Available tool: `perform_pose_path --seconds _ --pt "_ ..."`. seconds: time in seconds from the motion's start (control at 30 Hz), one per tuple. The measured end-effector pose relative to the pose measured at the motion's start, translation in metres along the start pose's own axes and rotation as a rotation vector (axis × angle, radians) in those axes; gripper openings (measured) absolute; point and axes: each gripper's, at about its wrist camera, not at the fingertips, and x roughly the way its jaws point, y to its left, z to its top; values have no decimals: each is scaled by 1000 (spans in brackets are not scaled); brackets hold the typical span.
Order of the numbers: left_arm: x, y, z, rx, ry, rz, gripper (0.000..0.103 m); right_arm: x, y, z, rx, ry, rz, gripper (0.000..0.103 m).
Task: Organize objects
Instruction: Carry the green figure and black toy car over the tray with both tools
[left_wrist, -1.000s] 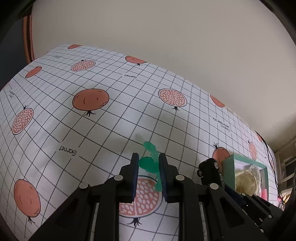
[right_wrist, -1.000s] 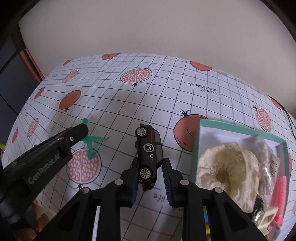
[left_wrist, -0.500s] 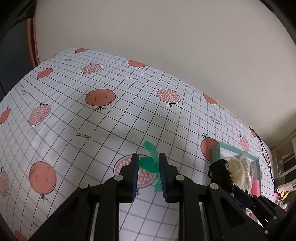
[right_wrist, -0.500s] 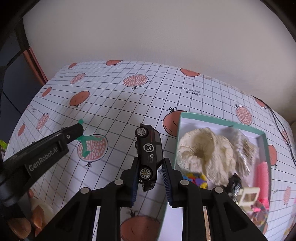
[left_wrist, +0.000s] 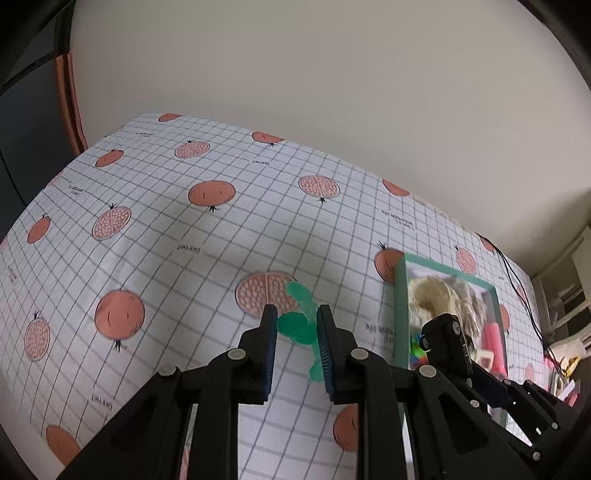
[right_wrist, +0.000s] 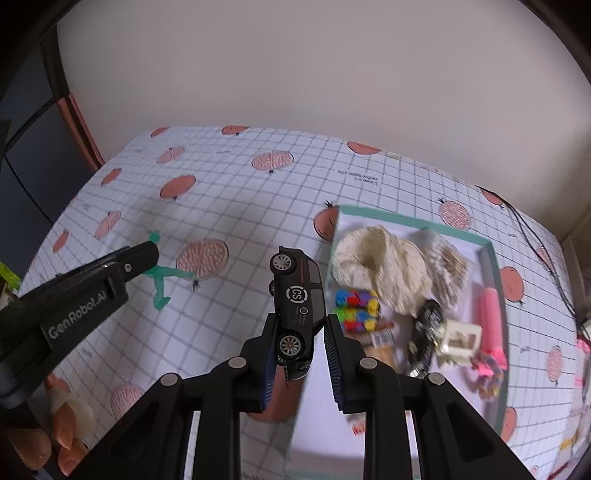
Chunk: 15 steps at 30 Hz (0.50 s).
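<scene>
A green plastic figure (left_wrist: 295, 326) hangs above the pomegranate-print tablecloth, with my left gripper (left_wrist: 297, 325) shut on it. The right wrist view shows that figure (right_wrist: 164, 275) sticking out from the left gripper's tip (right_wrist: 142, 258) at the left. My right gripper (right_wrist: 301, 319) is shut on a black toy car (right_wrist: 297, 295), held nose-up in the air just left of the teal-rimmed box (right_wrist: 413, 221). From the left wrist, the car (left_wrist: 445, 334) shows in front of the box (left_wrist: 400, 295).
The box holds a cream knitted cloth (right_wrist: 380, 262), a multicoloured block toy (right_wrist: 356, 306), a pink roller (right_wrist: 489, 317), a white plastic piece (right_wrist: 460, 339) and a black item (right_wrist: 424, 328). A person's fingers (right_wrist: 62, 424) show at lower left. A wall stands behind the table.
Both grippers have lifted and drawn back from the table with their loads. More of the table and box shows, and the car now sits by the box's left rim.
</scene>
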Motion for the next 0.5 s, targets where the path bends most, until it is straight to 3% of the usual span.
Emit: perform_pose_path --seconds 0.5 --pt "-39 -15 -41 39 -6 -31 22 -41 -24 -45 19 -4 -10 26"
